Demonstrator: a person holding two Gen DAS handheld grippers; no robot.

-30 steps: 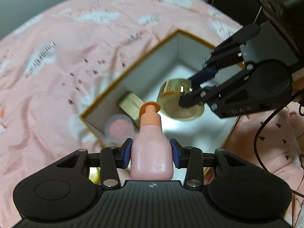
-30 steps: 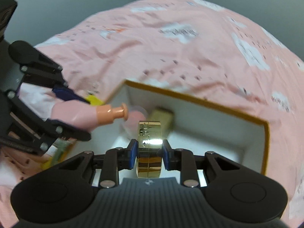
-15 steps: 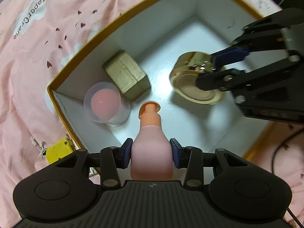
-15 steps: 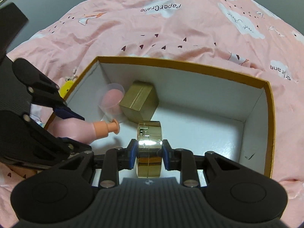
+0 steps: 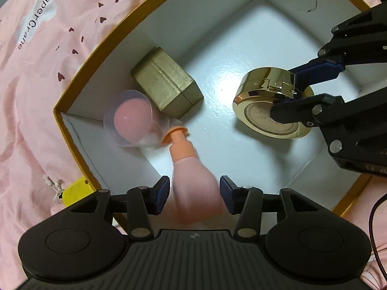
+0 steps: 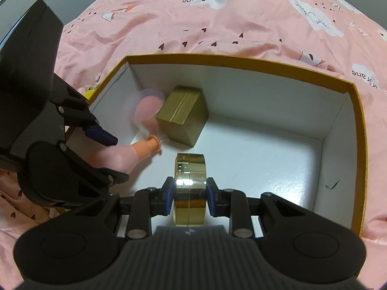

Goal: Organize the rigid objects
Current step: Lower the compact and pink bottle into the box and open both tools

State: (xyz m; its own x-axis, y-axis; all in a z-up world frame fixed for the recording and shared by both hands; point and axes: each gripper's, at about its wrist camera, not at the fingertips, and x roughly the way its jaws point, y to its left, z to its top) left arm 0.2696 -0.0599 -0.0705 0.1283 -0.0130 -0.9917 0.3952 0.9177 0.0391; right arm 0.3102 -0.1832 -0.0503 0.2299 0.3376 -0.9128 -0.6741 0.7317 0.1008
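The left gripper (image 5: 193, 188) is positioned over the near left part of the white-lined box (image 5: 79, 145), which is edged in mustard yellow. Its jaws are opening, and the pink pump bottle (image 5: 193, 178) is seen between the blue pads with a gap visible on each side; the bottle is blurred and tilted, with its orange pump head (image 5: 174, 134) directed towards the clear round container (image 5: 130, 123). That container, which holds something pink, is located in the left corner of the box and is also blurred. The gold rectangular box (image 5: 167, 84) is lying just beside it, against the left wall.

The right gripper (image 6: 188, 193) is closed on the gold round compact (image 6: 189, 188), which is held on edge between the blue pads above the white box floor. In the left wrist view, the compact is seen right of centre, well apart from the bottle.

The box is resting on a pink printed bedsheet (image 6: 217, 24). A small yellow object (image 5: 75, 191) is lying on the sheet outside the left wall.
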